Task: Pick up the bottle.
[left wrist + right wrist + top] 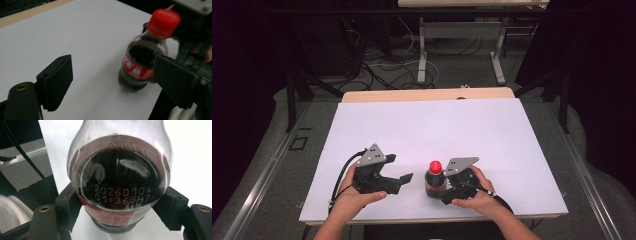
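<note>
- The right tool [443, 186] is clamping the cola bottle [434, 181] around its labelled middle, both pads pressing on it.
- The bottle is standing upright on the white table [427, 130], near the front edge, red cap [435, 166] on top.
- The left tool [399, 181] is sitting released just beside the bottle, its jaws apart, with bare table between them.

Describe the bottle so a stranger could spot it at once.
Start at the white table top, then go to its near edge, right of centre. The bottle stands there, clamped in the right gripper: small, clear, holding dark cola, with a red label and red cap.
</note>
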Demonstrator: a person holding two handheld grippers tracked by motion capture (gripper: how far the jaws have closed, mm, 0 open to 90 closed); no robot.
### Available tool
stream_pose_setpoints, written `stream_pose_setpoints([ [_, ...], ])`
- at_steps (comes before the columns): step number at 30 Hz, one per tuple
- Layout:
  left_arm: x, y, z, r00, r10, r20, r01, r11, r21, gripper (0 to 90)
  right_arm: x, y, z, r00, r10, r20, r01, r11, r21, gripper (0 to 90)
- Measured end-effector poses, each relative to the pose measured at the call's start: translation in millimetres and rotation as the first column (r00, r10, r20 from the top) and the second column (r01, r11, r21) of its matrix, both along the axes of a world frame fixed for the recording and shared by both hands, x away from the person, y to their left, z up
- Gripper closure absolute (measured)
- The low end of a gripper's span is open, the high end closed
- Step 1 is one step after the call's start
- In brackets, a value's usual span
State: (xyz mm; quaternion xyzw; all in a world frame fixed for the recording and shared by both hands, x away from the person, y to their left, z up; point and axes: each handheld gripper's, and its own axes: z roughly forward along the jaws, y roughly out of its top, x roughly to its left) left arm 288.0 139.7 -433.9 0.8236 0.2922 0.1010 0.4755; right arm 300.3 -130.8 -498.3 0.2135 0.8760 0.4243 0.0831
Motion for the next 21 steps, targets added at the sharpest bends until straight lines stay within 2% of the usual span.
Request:
stream_pose_setpoints([
  [2, 2.3, -4.7, 9.9, 0.9988, -0.048, 0.002, 0.048, 0.9978, -0.046, 20.4, 3.2, 3.0, 3.0, 0.9996, 0.027, -0.011, -0.027, 0.9996, -0.002, 29.0],
  [3, 3.8, -6.1, 12.9, 0.9973, -0.073, 0.001, 0.073, 0.9955, -0.06, 23.2, 4.2, 5.4, 3.9, 0.9995, 0.032, -0.002, -0.032, 0.9995, 0.006, 29.0],
  [4, 3.8, -6.1, 12.9, 0.9973, -0.073, 0.001, 0.073, 0.9955, -0.06, 27.8, 5.4, 7.1, 6.2, 0.9988, 0.048, 0.005, -0.048, 0.9989, -0.003, 29.0],
  [5, 5.7, -9.3, 18.7, 0.9944, -0.105, -0.006, 0.105, 0.9918, -0.074, 28.8, 5.2, 9.6, 7.0, 0.9989, 0.046, 0.007, -0.046, 0.9989, 0.006, 29.0],
  [8, 7.1, -14.5, 28.9, 0.9906, -0.135, -0.019, 0.134, 0.9883, -0.073, 31.0, 5.4, 14.3, 10.8, 0.9978, 0.065, 0.004, -0.065, 0.9978, 0.012, 29.0],
  [10, 7.9, -15.4, 31.6, 0.9901, -0.14, -0.013, 0.139, 0.988, -0.069, 32.1, 4.6, 16.7, 11.8, 0.9968, 0.081, 0.0, -0.081, 0.9965, 0.021, 29.0],
  [12, 10.0, -18.8, 35.6, 0.9863, -0.158, -0.046, 0.154, 0.9846, -0.082, 32.8, 3.1, 18.1, 12.1, 0.9949, 0.101, 0.0, -0.101, 0.9948, 0.018, 29.0],
  [13, 10.0, -18.8, 35.6, 0.9863, -0.158, -0.046, 0.154, 0.9846, -0.082, 34.9, 2.2, 19.0, 11.5, 0.9942, 0.108, -0.001, -0.107, 0.9939, 0.024, 29.0],
  [14, 10.8, -21.9, 35.3, 0.9785, -0.195, -0.067, 0.188, 0.9772, -0.1, 38.5, 1.2, 19.4, 11.6, 0.9926, 0.121, -0.013, -0.121, 0.9926, 0.016, 28.9],
  [15, 10.8, -21.9, 35.3, 0.9785, -0.195, -0.067, 0.188, 0.9772, -0.1, 40.6, 0.6, 20.5, 10.3, 0.9918, 0.128, -0.003, -0.127, 0.9917, 0.02, 28.9],
  [16, 10.9, -25.2, 34.3, 0.9703, -0.223, -0.093, 0.213, 0.9708, -0.111, 41.3, -0.5, 21.2, 9.5, 0.9913, 0.131, -0.015, -0.131, 0.9912, 0.021, 28.9],
  [18, 10.2, -28.1, 33.4, 0.9667, -0.241, -0.086, 0.233, 0.9674, -0.1, 44.1, -1.1, 22.0, 8.8, 0.9894, 0.144, -0.018, -0.144, 0.9895, 0.01, 28.9],
  [21, 10.5, -29.6, 32.1, 0.9632, -0.254, -0.088, 0.246, 0.9652, -0.088, 48.0, -2.6, 23.9, 7.3, 0.9874, 0.156, -0.025, -0.155, 0.9876, 0.022, 28.9],
])
